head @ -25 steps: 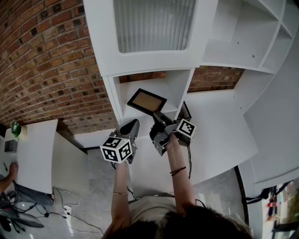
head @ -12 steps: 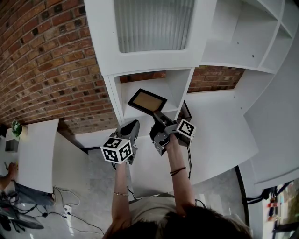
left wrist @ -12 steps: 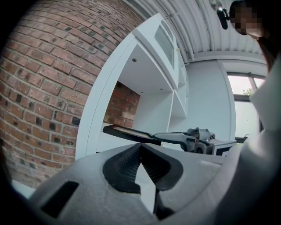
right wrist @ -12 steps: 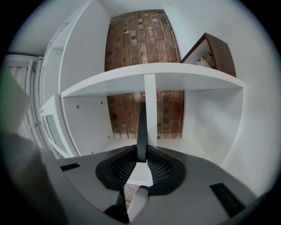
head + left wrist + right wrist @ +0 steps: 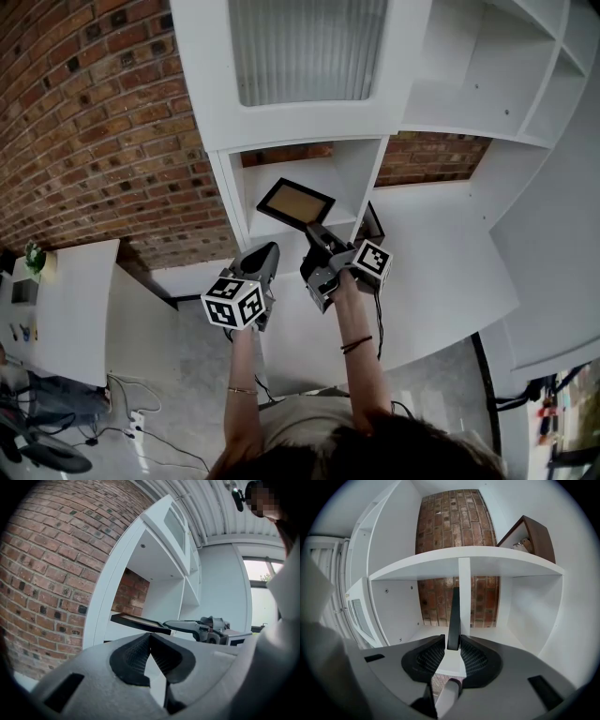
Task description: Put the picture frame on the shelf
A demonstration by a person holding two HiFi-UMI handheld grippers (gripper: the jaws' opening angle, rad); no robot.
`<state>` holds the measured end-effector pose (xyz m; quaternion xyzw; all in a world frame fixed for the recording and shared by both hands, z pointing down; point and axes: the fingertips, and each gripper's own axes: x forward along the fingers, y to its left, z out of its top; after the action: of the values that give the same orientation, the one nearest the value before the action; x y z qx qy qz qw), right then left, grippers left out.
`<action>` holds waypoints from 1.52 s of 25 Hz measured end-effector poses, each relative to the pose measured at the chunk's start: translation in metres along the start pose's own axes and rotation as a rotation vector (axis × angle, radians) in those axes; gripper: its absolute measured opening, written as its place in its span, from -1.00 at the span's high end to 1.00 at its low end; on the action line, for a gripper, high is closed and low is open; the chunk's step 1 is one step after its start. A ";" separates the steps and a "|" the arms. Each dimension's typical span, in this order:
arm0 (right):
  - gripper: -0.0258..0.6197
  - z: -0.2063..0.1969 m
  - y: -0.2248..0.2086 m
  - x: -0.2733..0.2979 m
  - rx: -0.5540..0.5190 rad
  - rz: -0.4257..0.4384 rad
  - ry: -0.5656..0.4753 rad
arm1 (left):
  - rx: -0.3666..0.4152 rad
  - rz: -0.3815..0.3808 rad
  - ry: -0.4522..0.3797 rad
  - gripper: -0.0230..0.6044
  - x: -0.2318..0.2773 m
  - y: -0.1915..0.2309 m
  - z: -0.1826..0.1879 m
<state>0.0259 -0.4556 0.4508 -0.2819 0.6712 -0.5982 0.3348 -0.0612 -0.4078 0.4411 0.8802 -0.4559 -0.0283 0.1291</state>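
**Frame gripped at the mouth of the shelf**

The right gripper [image 5: 317, 234] is clamping the black picture frame [image 5: 295, 202] by one edge and holding it in the air at the open front of a white shelf [image 5: 361, 173] compartment. Open space is showing around it inside. The left gripper [image 5: 265, 251] is hanging just beside, its jaws pressed together on nothing. The only print showing is the black-and-white squares on the marker cubes [image 5: 234, 300]. A brown frame [image 5: 534, 534] is standing tilted in the next compartment.

Dark picture frame [image 5: 295, 202], tan-faced, lies flat in my right gripper [image 5: 316, 230], at the white shelf's [image 5: 228, 197] front edge.
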 end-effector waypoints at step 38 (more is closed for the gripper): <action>0.89 -0.040 -0.009 -0.057 0.097 0.053 0.090 | 0.077 -0.066 0.014 0.89 -0.018 -0.059 -0.028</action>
<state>0.0296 -0.3879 0.4682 -0.2202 0.6633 -0.6329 0.3332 -0.0201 -0.3549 0.4517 0.8991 -0.4266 -0.0089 0.0975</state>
